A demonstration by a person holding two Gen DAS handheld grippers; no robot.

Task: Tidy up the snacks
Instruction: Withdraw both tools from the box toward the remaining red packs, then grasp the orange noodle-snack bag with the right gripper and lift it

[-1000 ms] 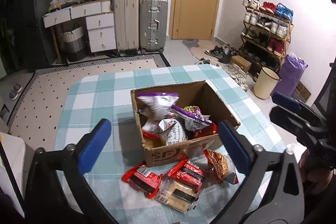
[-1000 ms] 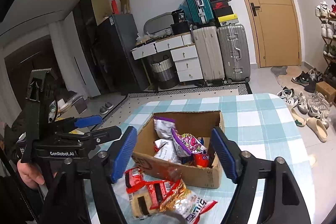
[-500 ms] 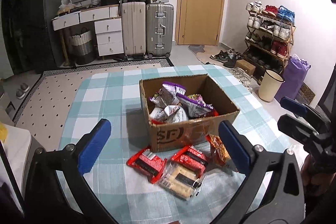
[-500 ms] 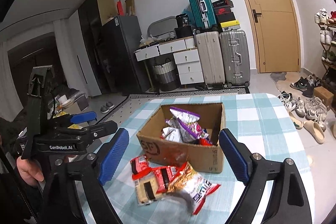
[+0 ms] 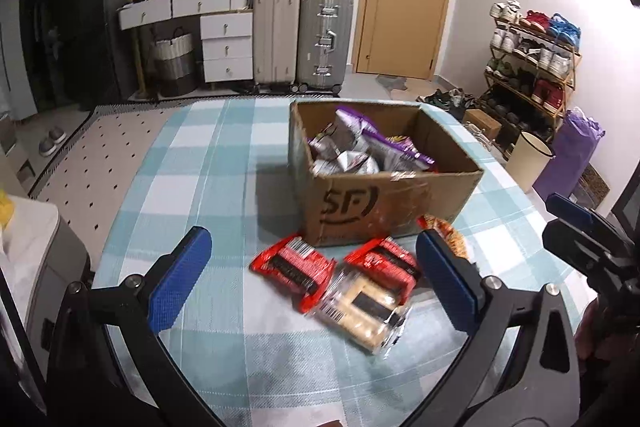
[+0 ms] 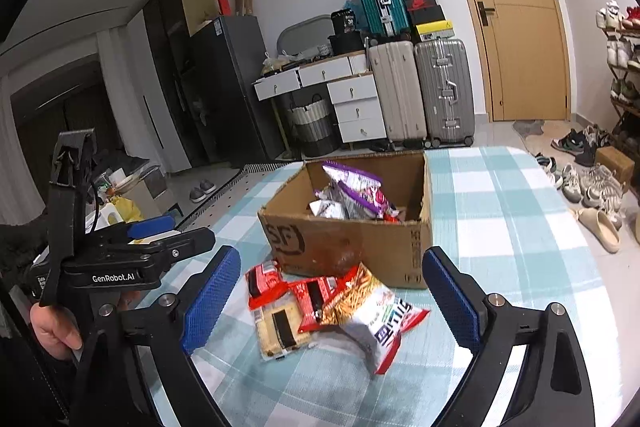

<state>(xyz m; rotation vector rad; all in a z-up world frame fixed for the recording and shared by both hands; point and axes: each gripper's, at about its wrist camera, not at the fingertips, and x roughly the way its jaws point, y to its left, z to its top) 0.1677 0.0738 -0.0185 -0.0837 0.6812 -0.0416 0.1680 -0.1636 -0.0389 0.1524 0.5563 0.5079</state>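
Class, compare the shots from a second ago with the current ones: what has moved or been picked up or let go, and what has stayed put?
Both grippers have sunk toward the table, so the cardboard box now shows more of its front. The right gripper has widened and its jaws are opening, nothing between them. The left gripper is open and empty as before. Nothing was grasped; the loose snack packets and the box lie unmoved.

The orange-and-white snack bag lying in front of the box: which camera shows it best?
The right wrist view: the orange-and-white snack bag lies whole and uncovered there. In the left wrist view only its orange top peeks out behind a finger of the left gripper.
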